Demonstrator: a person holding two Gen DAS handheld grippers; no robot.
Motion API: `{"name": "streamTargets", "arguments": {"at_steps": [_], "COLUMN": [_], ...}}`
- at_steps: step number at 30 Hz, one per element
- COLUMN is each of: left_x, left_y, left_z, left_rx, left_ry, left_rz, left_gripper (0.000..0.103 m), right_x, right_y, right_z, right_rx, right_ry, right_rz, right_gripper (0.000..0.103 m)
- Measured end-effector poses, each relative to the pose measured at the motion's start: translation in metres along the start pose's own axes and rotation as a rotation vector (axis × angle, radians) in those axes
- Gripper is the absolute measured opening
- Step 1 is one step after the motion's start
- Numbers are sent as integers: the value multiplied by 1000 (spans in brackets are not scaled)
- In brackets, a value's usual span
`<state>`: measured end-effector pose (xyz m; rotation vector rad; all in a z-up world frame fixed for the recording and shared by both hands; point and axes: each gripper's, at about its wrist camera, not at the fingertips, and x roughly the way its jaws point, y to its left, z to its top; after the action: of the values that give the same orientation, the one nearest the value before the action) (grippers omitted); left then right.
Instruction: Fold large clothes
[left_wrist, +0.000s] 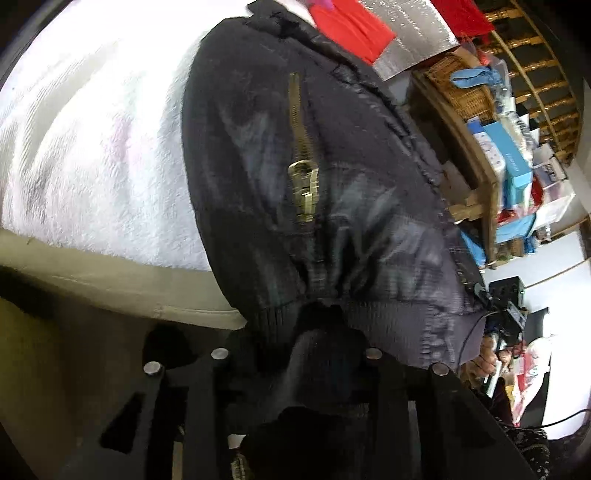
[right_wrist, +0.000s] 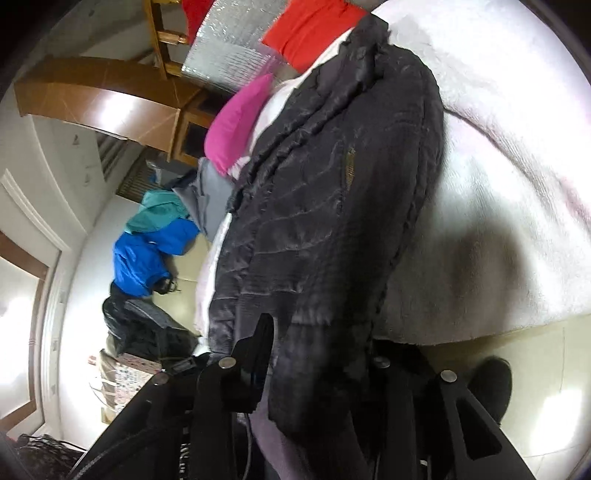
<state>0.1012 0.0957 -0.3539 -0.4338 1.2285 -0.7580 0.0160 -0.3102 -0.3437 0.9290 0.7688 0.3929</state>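
A dark quilted jacket (left_wrist: 332, 177) with a brass pocket zipper (left_wrist: 304, 188) lies stretched over a white fleecy blanket (left_wrist: 92, 147) on a bed. My left gripper (left_wrist: 317, 332) is shut on the jacket's ribbed hem, which bunches between the fingers. In the right wrist view the same jacket (right_wrist: 325, 206) runs away from me over the blanket (right_wrist: 498, 203). My right gripper (right_wrist: 317, 354) is shut on the jacket's hem edge; one black finger (right_wrist: 258, 350) shows beside the cloth, the other is hidden under it.
Red cloth (right_wrist: 306, 29) and a pink cushion (right_wrist: 236, 125) lie at the bed's far end. Blue and teal clothes (right_wrist: 147, 251) and dark bags (right_wrist: 147, 332) lie on the floor. A wooden shelf (left_wrist: 480, 166) with boxes stands beside the bed.
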Motion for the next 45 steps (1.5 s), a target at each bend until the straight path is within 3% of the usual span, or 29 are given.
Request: {"name": "streamTargets", "arguments": {"at_steps": [1,2,7,10,13,17,21,27,30,35,39,45], "left_x": [-4,-9,-37,-77,-105,-108,-94,-60,-39,4,56,112], "left_y": [-1,-4,-35,-56,-74,-94,-113,-110,-106,-89,-75,-53], "left_z": [0,1,11,26,55,103,166,269,322,406,457,505], "left_rx": [7,15,93,147,173,183,191,147,130,91,89,59], "left_ry": [-11,-19,-75,-169,-231,-256,-288,-301,-317,-306,-276,-247], "left_rz": [1,14,27,-24,-32,-19,16,89,167,224,303,295], "left_gripper": [11,10,9,9,9,9,9,10,10,9,9,10], "right_x": [-2,-4,-24,-31,-34,-37,-27,7,34,86,122,140], "right_y": [6,12,49,70,87,96,96,85,79,53,22,-35], "right_z": [1,1,16,34,55,88,134,221,271,352,391,418], "right_rx": [-18,-34,-102,-136,-150,-152,-137,-101,-101,-47,-6,120], "right_ry": [-9,-23,-108,-151,-201,-276,-339,-386,-420,-433,-435,-466], "right_rz": [-3,-3,52,72,106,125,113,35,-24,-103,-153,-131], "right_gripper": [37,36,29,28,28,28,28,28,28,27,27,27]}}
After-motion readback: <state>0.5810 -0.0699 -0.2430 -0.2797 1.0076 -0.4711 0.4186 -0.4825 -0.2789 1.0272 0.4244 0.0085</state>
